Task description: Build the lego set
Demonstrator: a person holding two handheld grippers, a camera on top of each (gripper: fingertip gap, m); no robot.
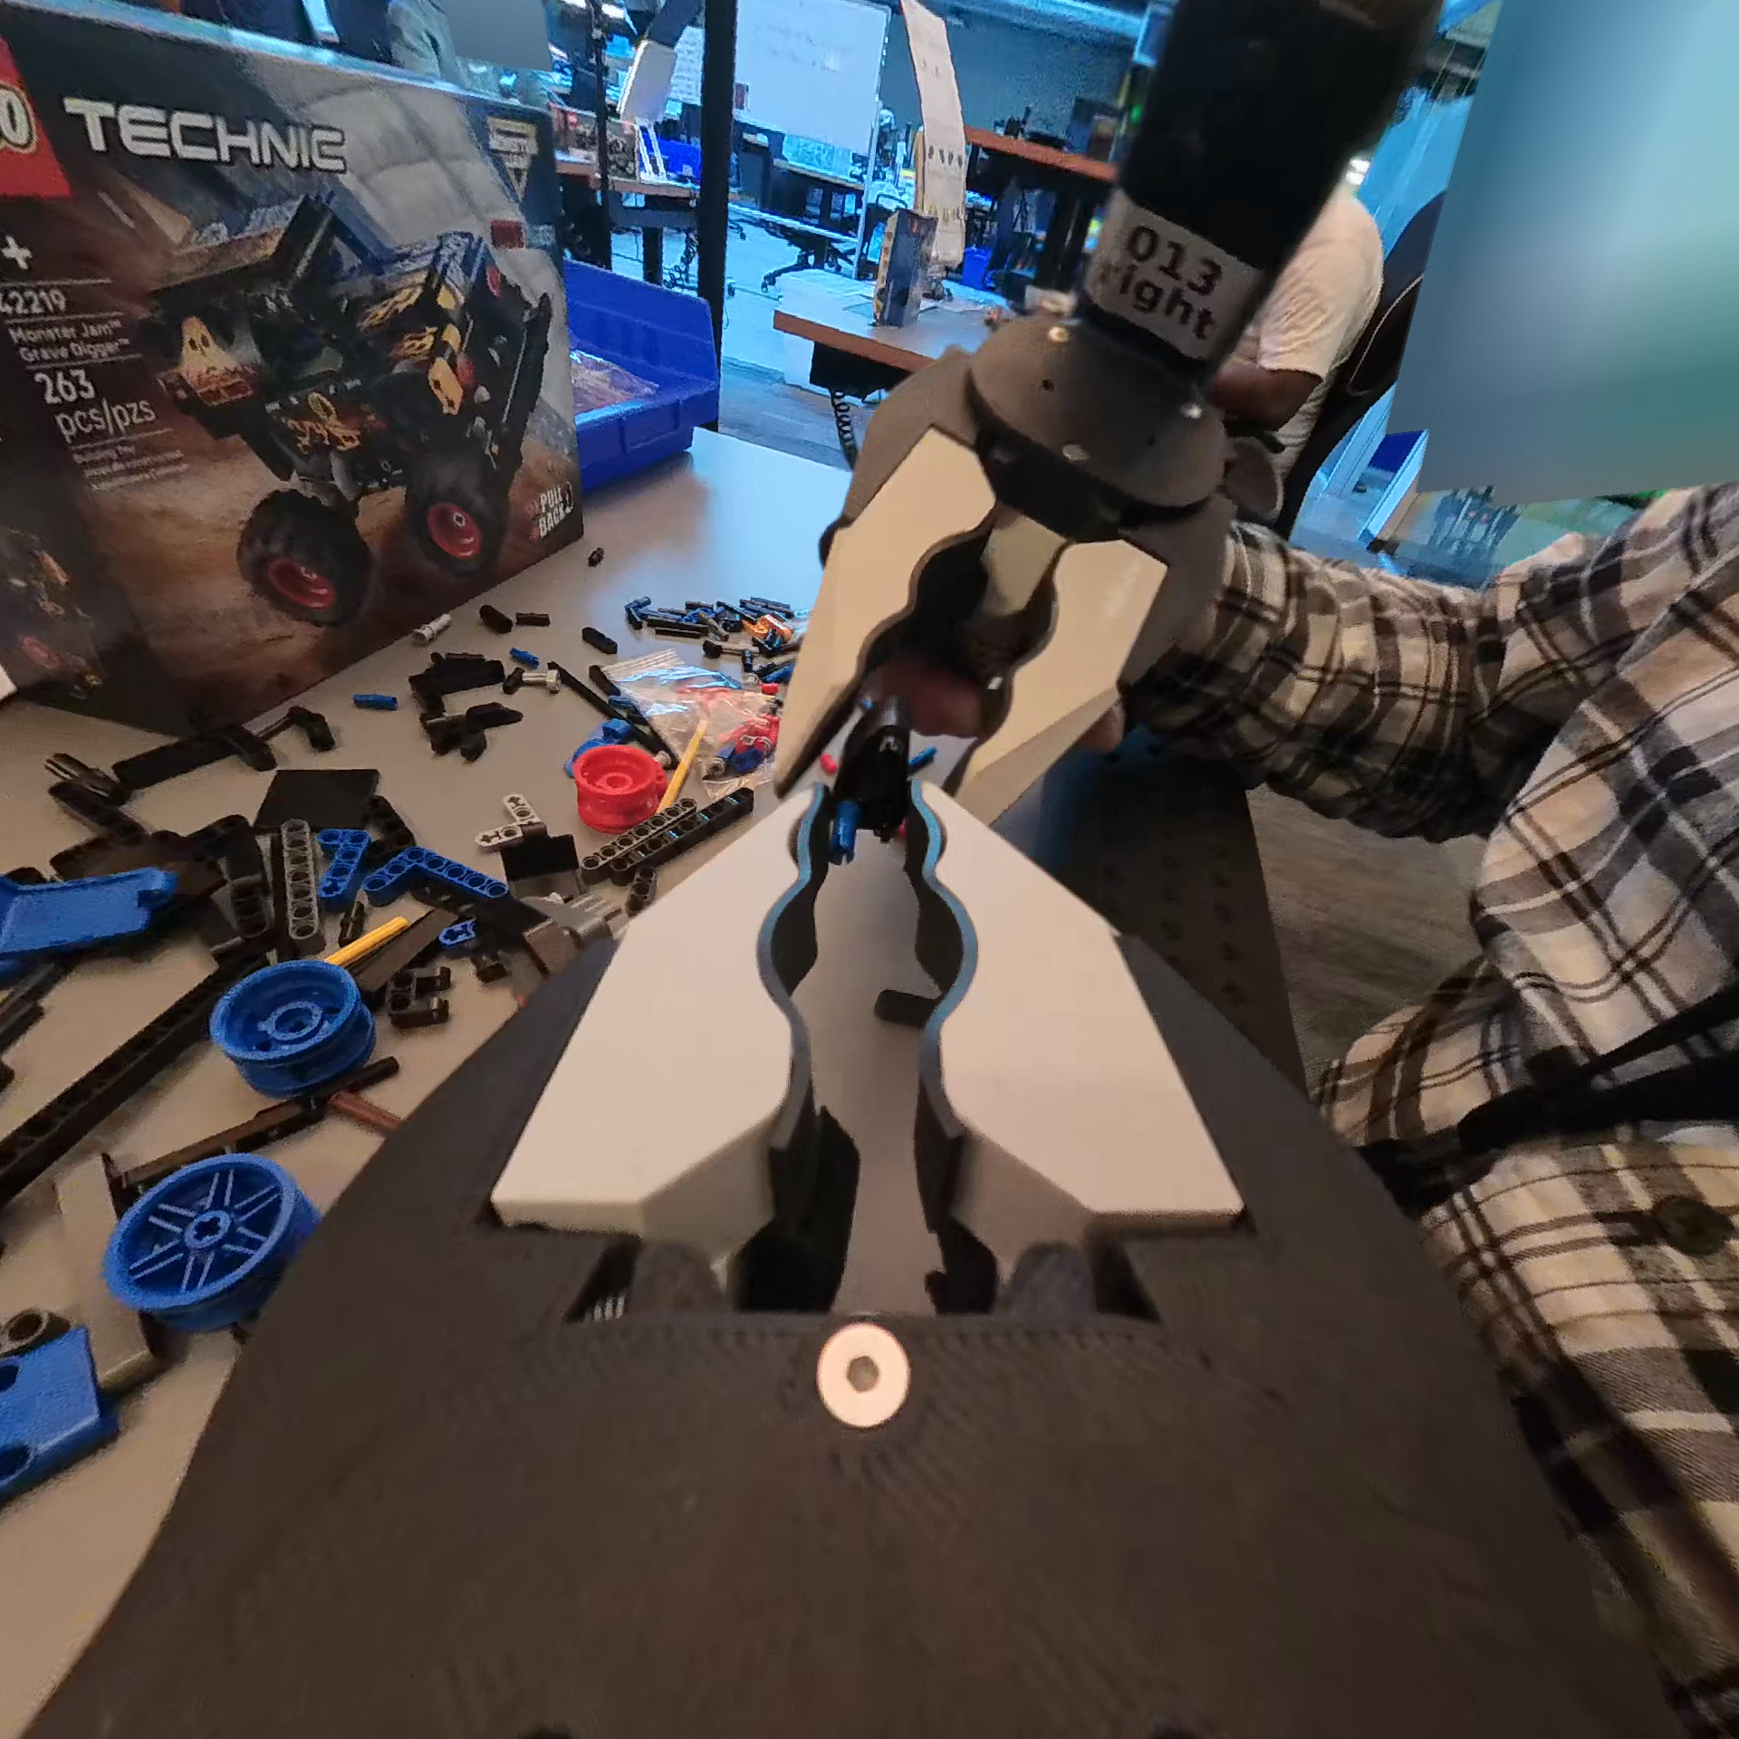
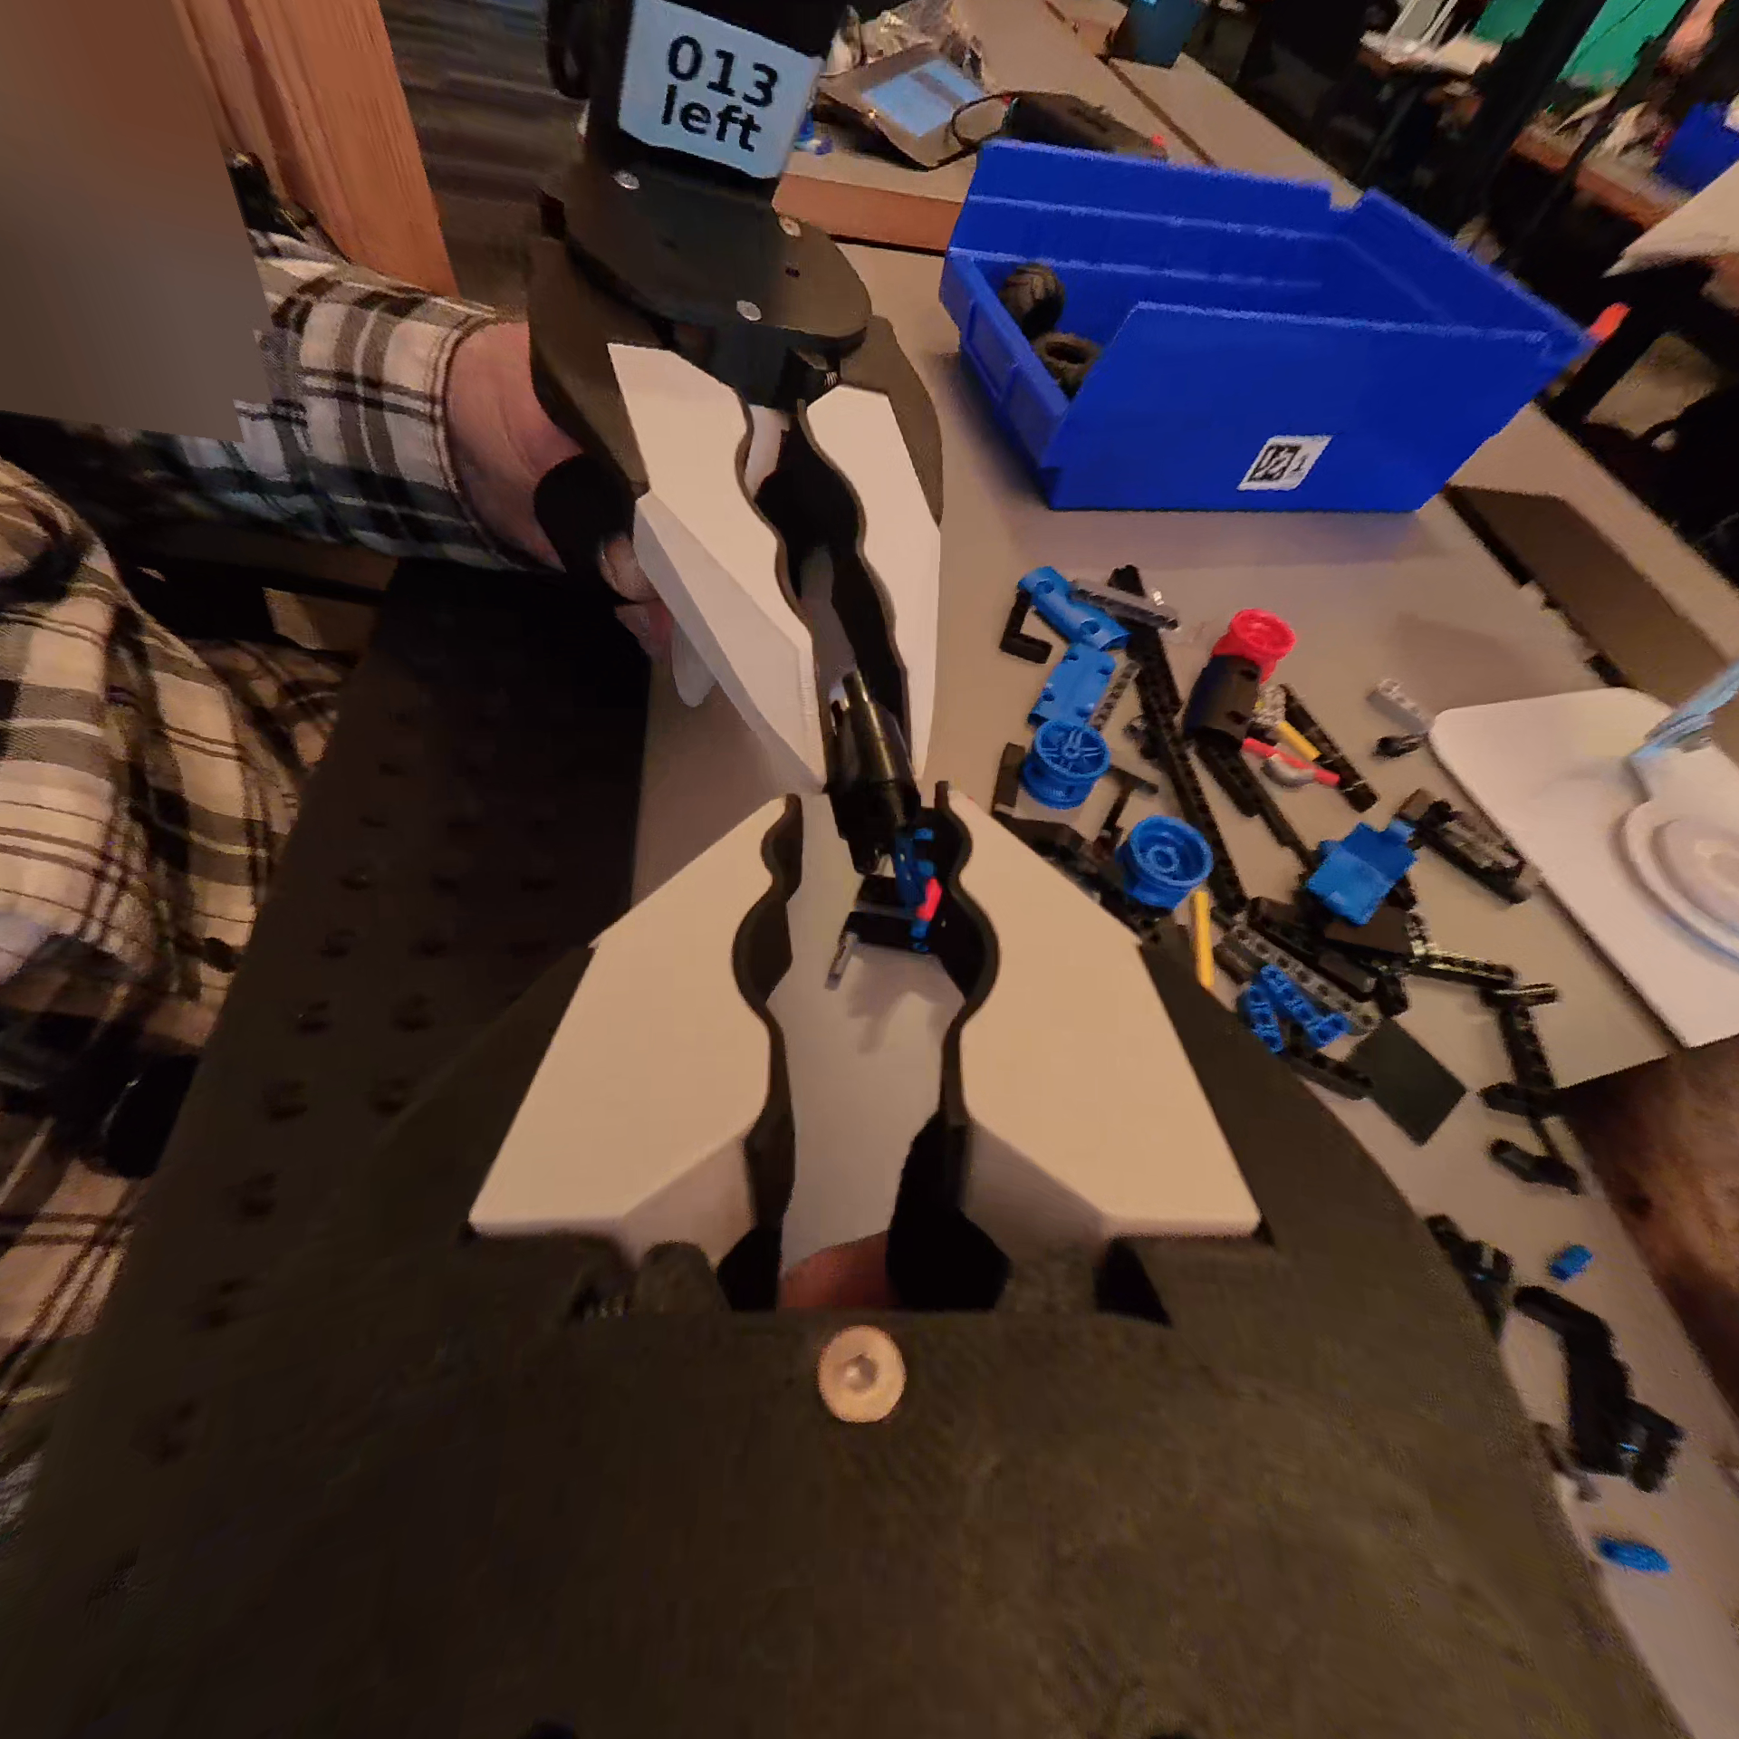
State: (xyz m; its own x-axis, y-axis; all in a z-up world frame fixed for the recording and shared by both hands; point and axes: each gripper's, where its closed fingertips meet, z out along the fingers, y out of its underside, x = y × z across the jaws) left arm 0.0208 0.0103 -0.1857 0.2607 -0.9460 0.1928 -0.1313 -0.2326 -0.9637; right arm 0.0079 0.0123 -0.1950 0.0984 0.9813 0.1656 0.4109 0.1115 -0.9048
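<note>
A small black lego assembly point(image 1: 875, 748) with a blue pin and a red pin is held up over the table's near edge, between both grippers. My left gripper point(image 1: 866, 798) is shut on its black end. My right gripper point(image 1: 866, 789) comes down from above, tip to tip with the left one. In the right wrist view my right gripper point(image 2: 870, 800) is closed down on the blue-pinned end of the assembly point(image 2: 894, 894). The left gripper point(image 2: 875, 762) holds the black barrel from the far side. The exact contact points are hidden by the fingertips.
The set's box point(image 1: 282, 376) stands at the back left. A blue bin point(image 2: 1223, 329) holds black tyres. Loose black and blue beams, blue wheels point(image 1: 292, 1026), a red wheel point(image 1: 616, 786) and a parts bag point(image 1: 696, 706) cover the grey table point(image 1: 753, 508). A plaid sleeve point(image 1: 1411, 659) is at the right. The tips of both grippers are at nearly the same place. From either gripper's tips it is about 15 cm to the red wheel point(image 1: 616, 786).
</note>
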